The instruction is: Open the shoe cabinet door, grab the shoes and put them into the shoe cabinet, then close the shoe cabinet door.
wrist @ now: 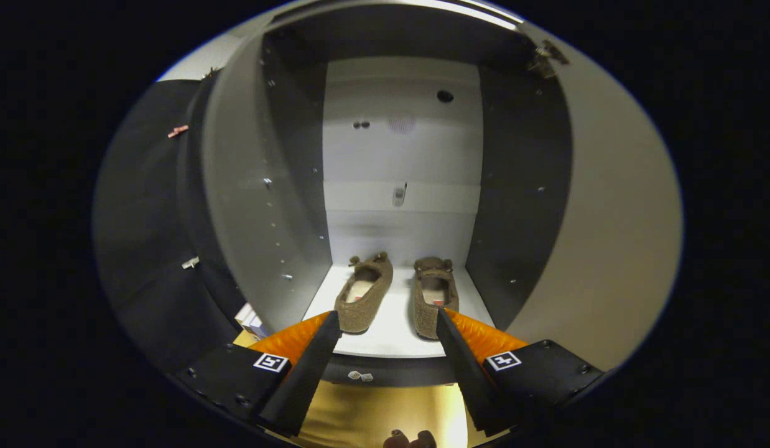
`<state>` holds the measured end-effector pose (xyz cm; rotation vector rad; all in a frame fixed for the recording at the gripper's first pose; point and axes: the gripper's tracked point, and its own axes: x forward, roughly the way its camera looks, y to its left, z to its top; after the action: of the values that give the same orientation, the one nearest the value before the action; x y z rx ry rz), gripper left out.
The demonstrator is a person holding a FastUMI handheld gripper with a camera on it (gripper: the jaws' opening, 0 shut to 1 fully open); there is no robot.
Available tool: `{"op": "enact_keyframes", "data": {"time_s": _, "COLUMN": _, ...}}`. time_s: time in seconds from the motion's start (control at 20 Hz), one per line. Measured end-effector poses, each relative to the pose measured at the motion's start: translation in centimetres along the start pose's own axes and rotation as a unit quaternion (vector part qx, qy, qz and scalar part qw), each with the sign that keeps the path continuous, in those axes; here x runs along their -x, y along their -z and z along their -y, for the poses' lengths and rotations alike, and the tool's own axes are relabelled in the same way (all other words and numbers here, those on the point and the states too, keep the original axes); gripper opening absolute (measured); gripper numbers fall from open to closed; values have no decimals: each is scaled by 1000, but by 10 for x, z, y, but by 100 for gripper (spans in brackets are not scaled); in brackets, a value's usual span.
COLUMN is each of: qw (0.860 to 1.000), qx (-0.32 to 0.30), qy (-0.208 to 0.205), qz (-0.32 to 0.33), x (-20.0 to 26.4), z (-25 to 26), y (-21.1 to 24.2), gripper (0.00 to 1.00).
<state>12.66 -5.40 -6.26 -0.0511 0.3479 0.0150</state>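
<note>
The shoe cabinet (397, 155) stands open in front of me, with its door (609, 236) swung out to the right. Two brown fuzzy shoes rest side by side on its white bottom shelf (394, 333): the left shoe (364, 298) and the right shoe (433, 295), heels toward me. My gripper (388, 317) is open just in front of the shelf's edge. Its fingers are spread wide, and their tips reach the heels of the two shoes. Nothing is held between the fingers.
The cabinet's dark side walls (298, 186) frame a pale back panel (402, 174) with a few holes. A yellowish floor (372, 410) lies below the fingers. A black cloth wall (148, 236) stands left of the cabinet.
</note>
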Motion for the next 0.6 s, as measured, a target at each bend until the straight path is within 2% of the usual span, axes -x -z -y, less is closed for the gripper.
{"op": "enact_keyframes", "data": {"time_s": 0.2, "qw": 999, "qx": -11, "qy": -2, "qz": 48, "x": 67, "z": 2, "y": -10, "gripper": 99}}
{"op": "enact_keyframes", "data": {"time_s": 0.45, "qw": 997, "qx": -17, "qy": 6, "qz": 77, "x": 152, "z": 18, "y": -5, "gripper": 99}}
{"op": "enact_keyframes", "data": {"time_s": 0.6, "qw": 996, "qx": -26, "qy": -4, "qz": 89, "x": 208, "z": 28, "y": 0, "gripper": 99}}
